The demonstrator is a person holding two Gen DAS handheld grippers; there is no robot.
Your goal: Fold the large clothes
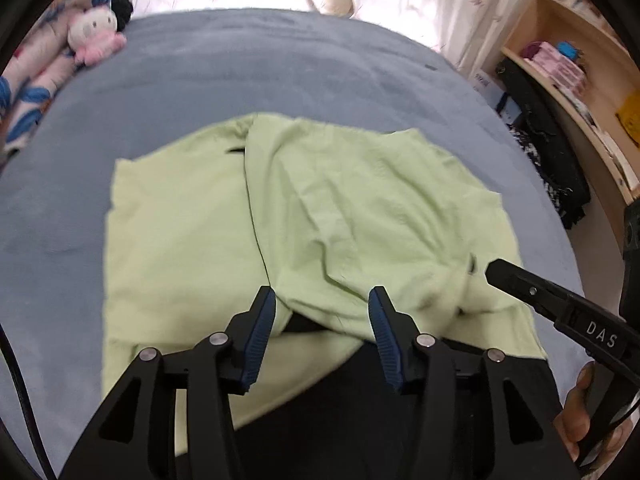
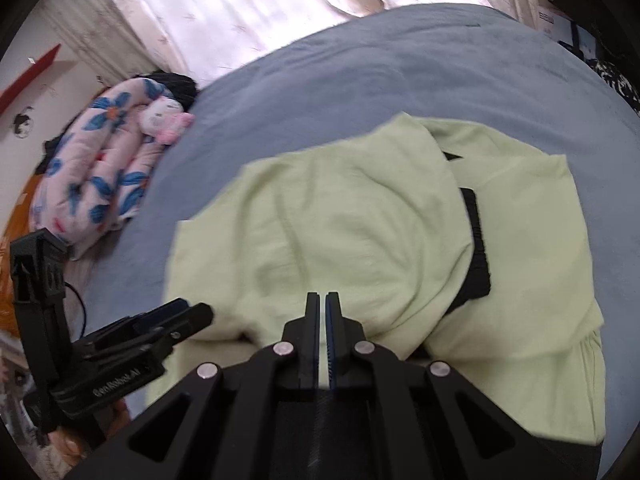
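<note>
garment (image 1: 328,208) – light green, long axis running away across bed (image 1: 240,60); left gripper (image 1: 322,300) agape – right gripper (image 2: 323,300) closed, empty.

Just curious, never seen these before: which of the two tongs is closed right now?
The right tongs: their blue-lined fingers meet with only a slit between them. The left tongs stand apart, with green garment showing in the gap.

My left gripper (image 1: 322,300) and right gripper (image 2: 323,304) — matte black, blue ribbed pads (image 1: 262,336), silver screws, white lettering.
</note>
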